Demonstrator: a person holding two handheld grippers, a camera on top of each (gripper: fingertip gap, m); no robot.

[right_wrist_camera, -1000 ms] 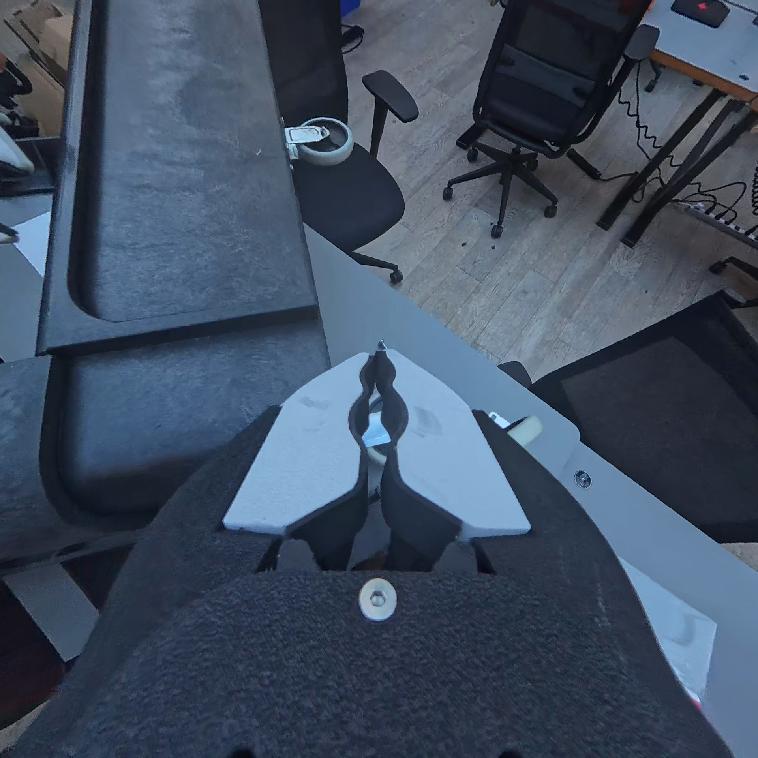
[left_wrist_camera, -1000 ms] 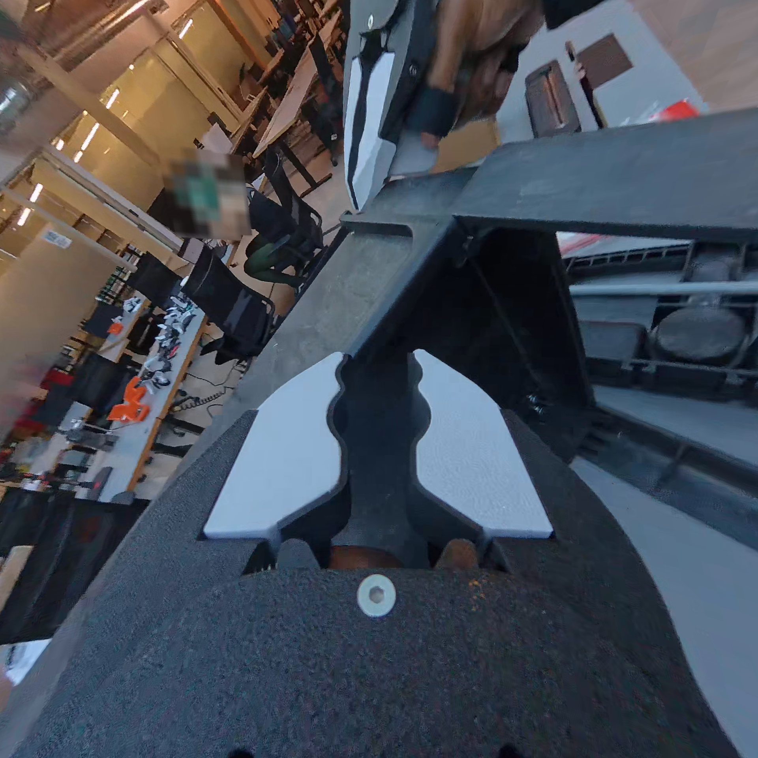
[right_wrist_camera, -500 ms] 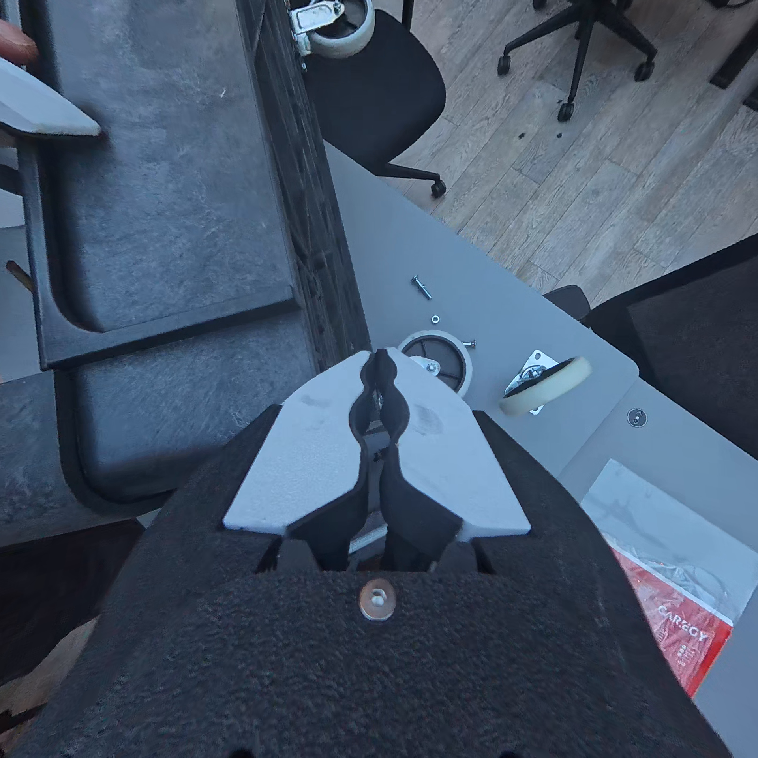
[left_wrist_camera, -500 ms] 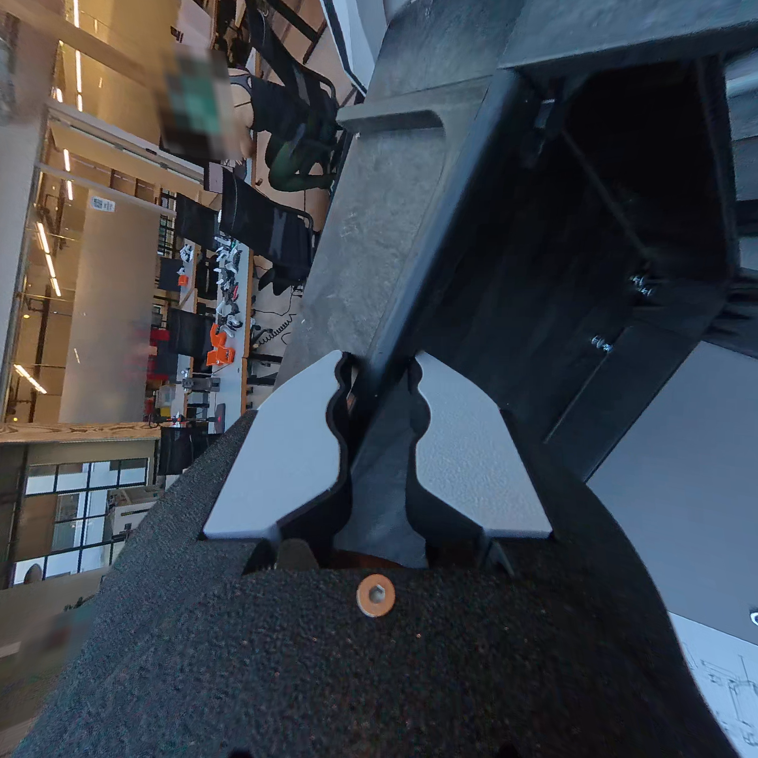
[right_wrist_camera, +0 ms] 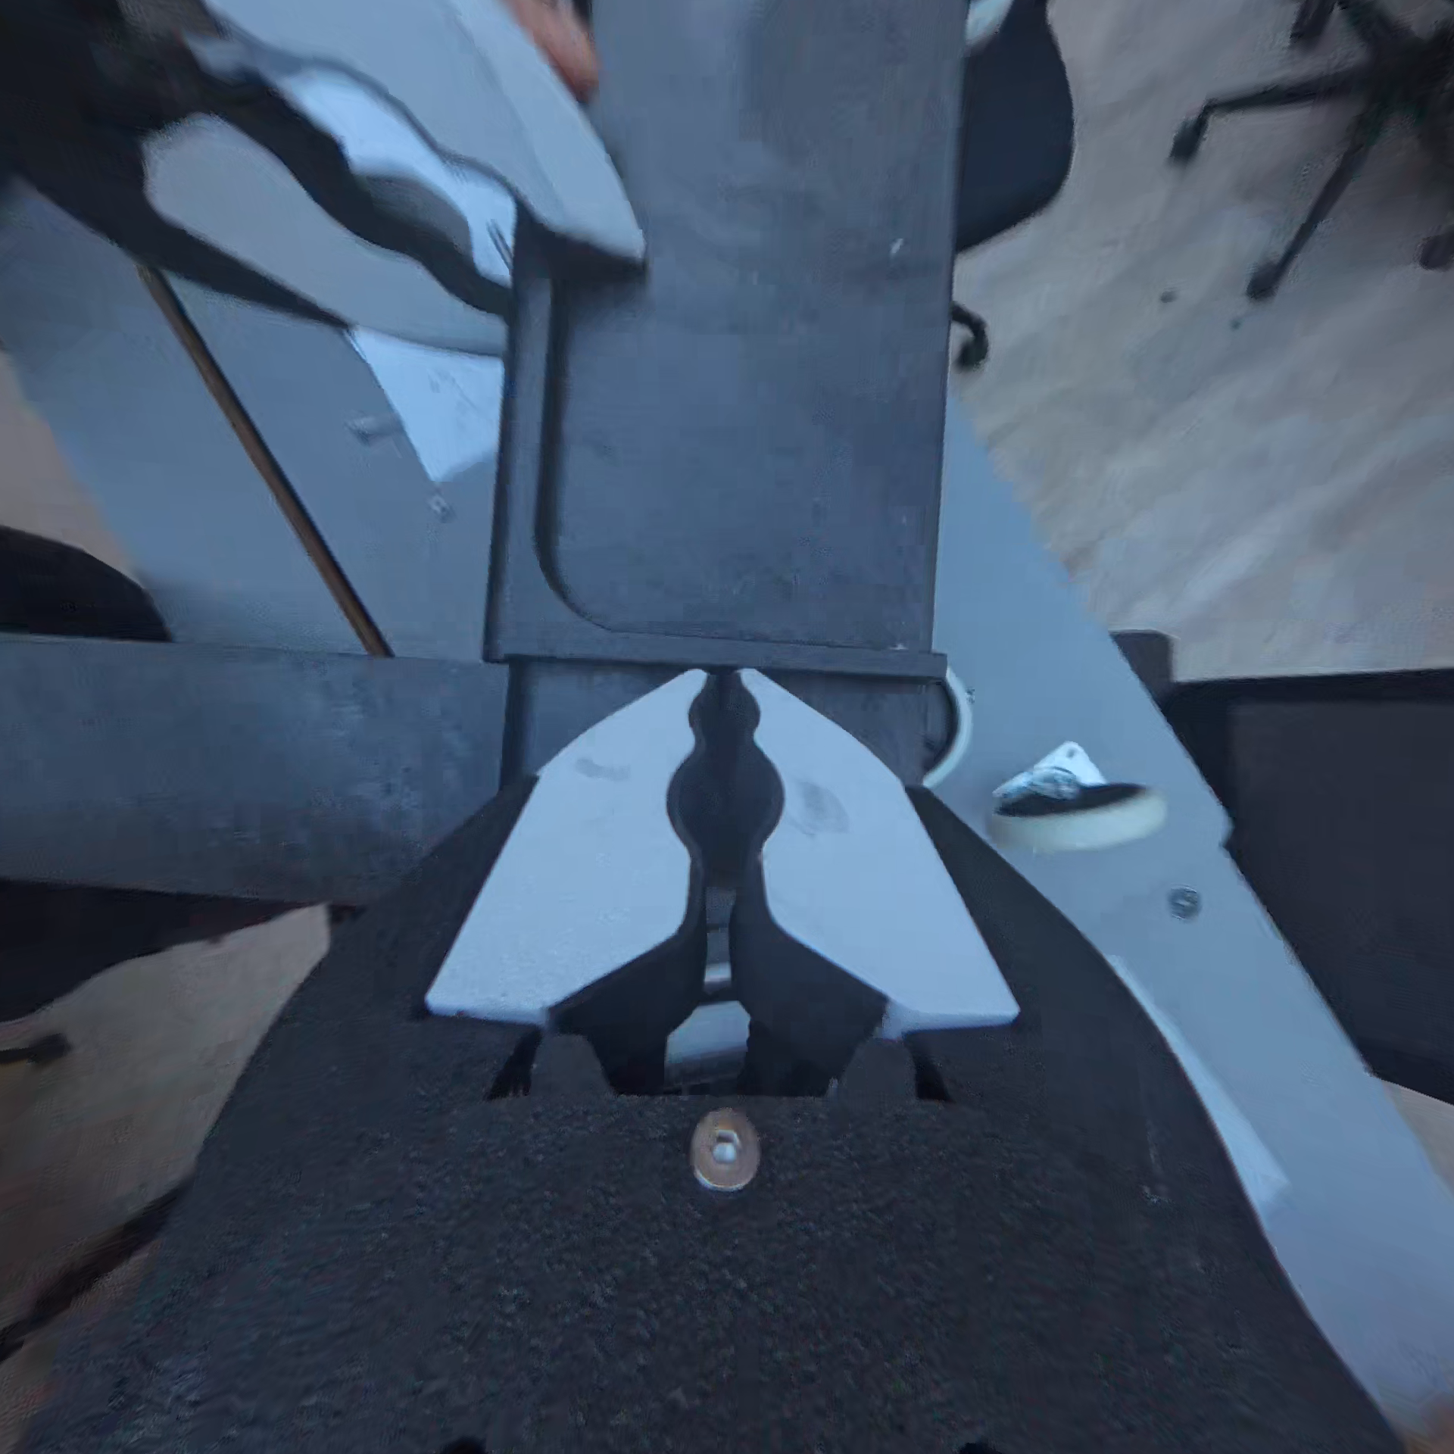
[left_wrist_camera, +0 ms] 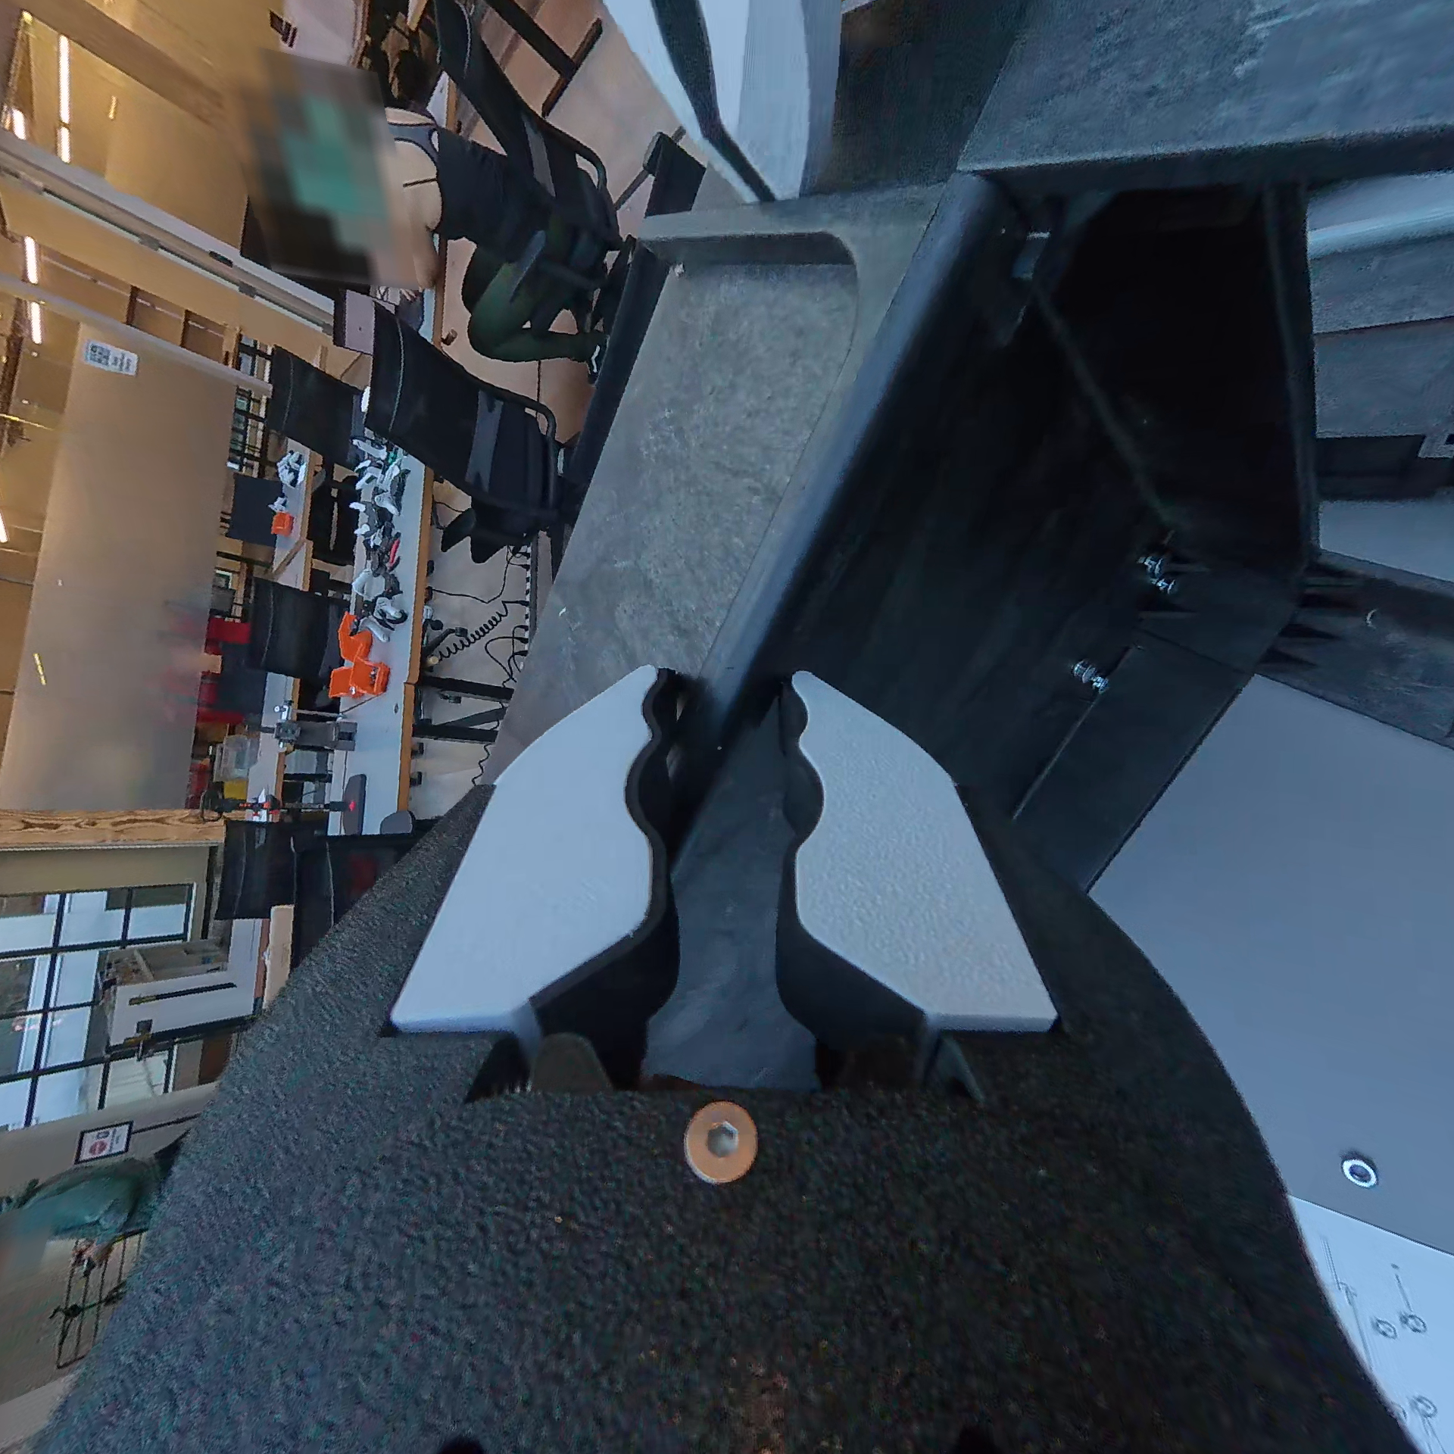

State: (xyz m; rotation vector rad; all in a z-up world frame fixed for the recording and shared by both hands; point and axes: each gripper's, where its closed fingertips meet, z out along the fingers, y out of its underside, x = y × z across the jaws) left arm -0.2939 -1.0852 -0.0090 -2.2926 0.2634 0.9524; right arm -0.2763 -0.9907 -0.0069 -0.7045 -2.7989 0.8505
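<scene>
A large black plastic frame with a flat recessed panel (left_wrist_camera: 708,472) stands over a grey table (left_wrist_camera: 1298,905). My left gripper (left_wrist_camera: 728,684) is shut on a raised edge of this frame, and the rib runs between its white fingers (left_wrist_camera: 551,865). In the blurred right wrist view the same panel (right_wrist_camera: 747,433) fills the middle. My right gripper (right_wrist_camera: 720,680) is shut, its tips against the panel's lower lip. I cannot tell whether it pinches anything. The left gripper (right_wrist_camera: 519,228) shows there at the upper left, clamped on the panel's left edge.
A cream caster wheel with a metal plate (right_wrist_camera: 1078,810) lies on the table (right_wrist_camera: 1062,629) right of the frame. Paper sheets (right_wrist_camera: 448,409) (left_wrist_camera: 1400,1298) lie on the table. Bolts (left_wrist_camera: 1156,566) show inside the frame. Office chairs (right_wrist_camera: 1015,142) and a seated person (left_wrist_camera: 519,315) are beyond. The left gripper's tips are roughly 10 cm from the right gripper's.
The frame has swung from the left of the right wrist view to its centre, and the left gripper has come into that view. The left gripper stays clamped on the frame's edge.
</scene>
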